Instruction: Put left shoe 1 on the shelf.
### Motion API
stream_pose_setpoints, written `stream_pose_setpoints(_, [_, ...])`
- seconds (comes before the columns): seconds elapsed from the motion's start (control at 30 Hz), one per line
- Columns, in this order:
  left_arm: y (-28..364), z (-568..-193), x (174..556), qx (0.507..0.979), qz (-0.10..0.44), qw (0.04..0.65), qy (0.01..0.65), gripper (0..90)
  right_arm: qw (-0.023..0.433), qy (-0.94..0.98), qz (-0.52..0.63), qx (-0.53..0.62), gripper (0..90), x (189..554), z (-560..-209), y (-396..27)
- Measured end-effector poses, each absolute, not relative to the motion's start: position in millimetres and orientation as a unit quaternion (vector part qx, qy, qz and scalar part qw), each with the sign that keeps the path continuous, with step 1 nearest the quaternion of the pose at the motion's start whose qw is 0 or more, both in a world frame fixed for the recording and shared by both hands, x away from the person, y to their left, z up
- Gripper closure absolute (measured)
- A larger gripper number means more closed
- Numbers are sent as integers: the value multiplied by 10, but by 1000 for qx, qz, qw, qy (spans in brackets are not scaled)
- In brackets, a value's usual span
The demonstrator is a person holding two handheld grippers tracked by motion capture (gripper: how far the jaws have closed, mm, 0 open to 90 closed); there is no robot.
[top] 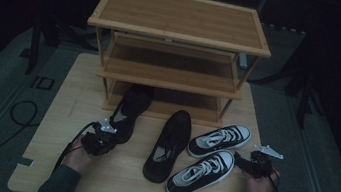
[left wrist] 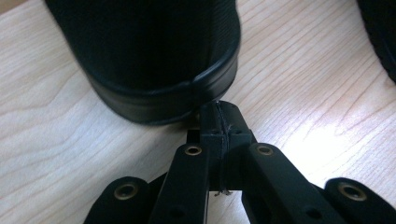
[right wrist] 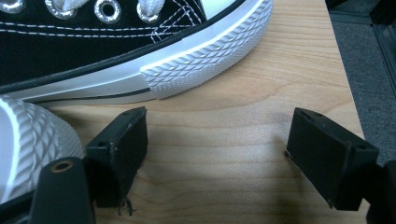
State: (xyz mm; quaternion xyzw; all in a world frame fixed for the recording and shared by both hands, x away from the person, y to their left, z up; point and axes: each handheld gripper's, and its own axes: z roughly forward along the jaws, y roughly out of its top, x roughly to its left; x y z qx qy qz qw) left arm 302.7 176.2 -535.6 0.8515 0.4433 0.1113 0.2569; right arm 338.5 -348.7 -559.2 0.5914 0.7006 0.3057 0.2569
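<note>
- Our left gripper has its jaws pinched fully together, tip right at the heel rim of the black shoe. Looks like touching, but nothing is between the jaws.
- That shoe lies at about 10 o'clock from the table's middle, toe poking under the shoe rack's bottom shelf.
- Our right gripper sits with jaws wide apart over bare table, the sneaker toe at 11 o'clock of it, not touching.
- Risk one: pushing with closed jaws could let the tip slide off the rounded heel, and the shoe would twist sideways.
- Risk two: the toe could jam against a rack leg, shoving the whole rack back.
- The second black shoe lies close by at 3 o'clock, so a swinging heel might knock it.
</note>
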Motion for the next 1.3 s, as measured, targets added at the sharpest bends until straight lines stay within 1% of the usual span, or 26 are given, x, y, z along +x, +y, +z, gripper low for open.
stream_pose_setpoints(0.03, [1780,-5367,3025,851,116,248,447,898,257,701,306,591,203,3386,-5592,-3487])
stream_pose_setpoints(0.2, [1865,-5370,3036,840,116,251,466,898,257,701,306,591,203,3385,-5592,-3487])
stream_pose_setpoints(0.4, [1756,-5362,3072,846,111,253,455,898,257,701,306,591,203,3385,-5592,-3487])
stream_pose_setpoints(0.7, [1591,-5326,3165,854,131,241,442,890,257,701,306,591,203,3385,-5592,-3487])
stream_pose_setpoints(1.03, [1503,-5234,3274,848,141,260,440,891,257,701,305,591,204,3385,-5592,-3487])
stream_pose_setpoints(1.3, [1428,-5304,3282,856,138,245,433,888,257,701,305,591,203,3386,-5592,-3487])
